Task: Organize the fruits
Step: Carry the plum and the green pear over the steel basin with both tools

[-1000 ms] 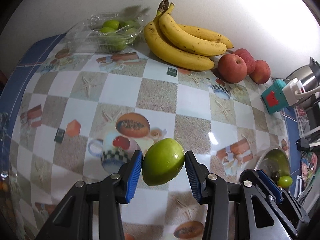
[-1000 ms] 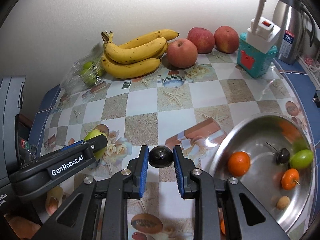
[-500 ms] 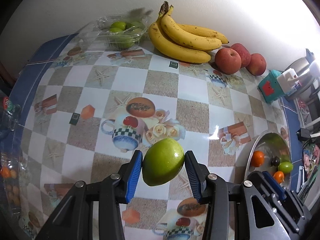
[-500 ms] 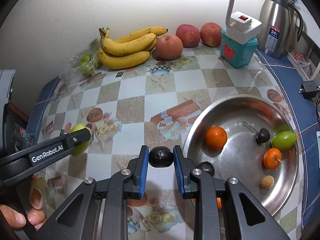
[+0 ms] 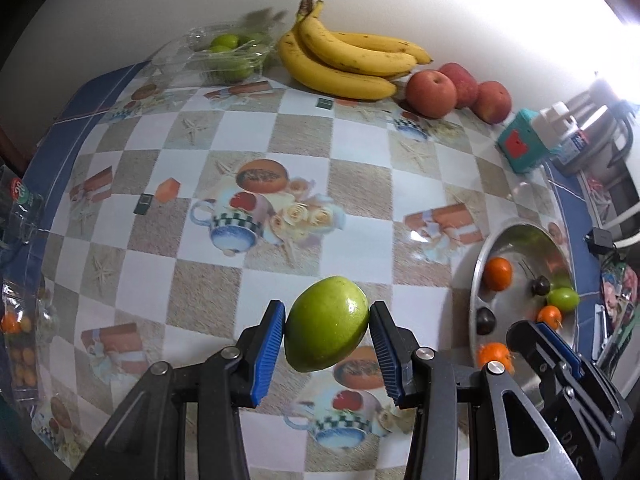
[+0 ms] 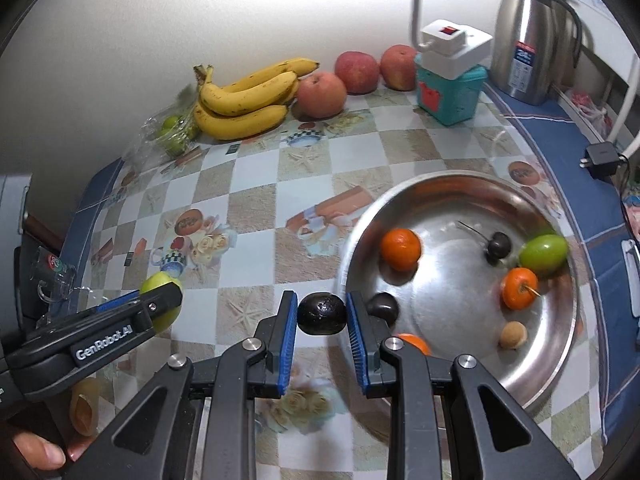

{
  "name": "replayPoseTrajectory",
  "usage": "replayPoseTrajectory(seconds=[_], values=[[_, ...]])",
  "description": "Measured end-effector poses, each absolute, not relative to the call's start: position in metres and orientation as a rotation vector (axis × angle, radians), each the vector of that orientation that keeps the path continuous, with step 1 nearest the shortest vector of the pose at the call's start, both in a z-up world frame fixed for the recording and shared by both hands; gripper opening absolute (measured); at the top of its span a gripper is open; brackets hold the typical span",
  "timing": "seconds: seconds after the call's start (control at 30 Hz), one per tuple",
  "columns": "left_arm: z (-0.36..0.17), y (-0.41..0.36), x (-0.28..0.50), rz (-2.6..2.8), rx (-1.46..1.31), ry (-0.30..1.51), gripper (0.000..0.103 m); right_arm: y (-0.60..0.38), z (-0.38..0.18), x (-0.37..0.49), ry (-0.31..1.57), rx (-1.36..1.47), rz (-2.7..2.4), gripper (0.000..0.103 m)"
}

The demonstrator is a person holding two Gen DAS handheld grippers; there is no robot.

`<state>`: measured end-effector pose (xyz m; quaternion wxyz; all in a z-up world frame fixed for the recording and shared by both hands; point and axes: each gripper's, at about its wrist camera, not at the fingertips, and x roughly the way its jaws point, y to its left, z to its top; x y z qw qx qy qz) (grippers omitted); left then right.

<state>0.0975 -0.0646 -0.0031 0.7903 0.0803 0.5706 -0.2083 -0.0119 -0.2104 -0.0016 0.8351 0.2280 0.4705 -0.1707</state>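
My left gripper [image 5: 327, 330] grasps a glossy green oval fruit [image 5: 327, 329] above the bench [image 5: 360, 184], left of the round steel bowl [image 6: 560, 320]. My right gripper [image 6: 322, 314] is clenched on a small dark round fruit [image 6: 321, 313] at the bowl's near-left rim.

Risks, as I judge them: a release short of the rim drops the dark fruit onto the bench; the smooth green fruit may slip between the pads; both grippers may collide over the bowl.

The bench carries a glossy checkered cloth. Yellow bananas [image 6: 244, 106] and red apples [image 6: 322, 94] lie at the far wall.

Checkered table [image 6: 256, 200], bananas [image 6: 244, 100], apples [image 6: 322, 94], steel bowl [image 6: 560, 344]
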Motion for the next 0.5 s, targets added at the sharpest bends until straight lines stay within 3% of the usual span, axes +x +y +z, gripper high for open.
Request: replayPoseTrajectory(seconds=[0.5], values=[[-0.001, -0.134, 0.035, -0.629, 0.281, 1.194, 0.047, -0.28, -0.009, -0.069, 0.995, 0.602, -0.508, 0.026]])
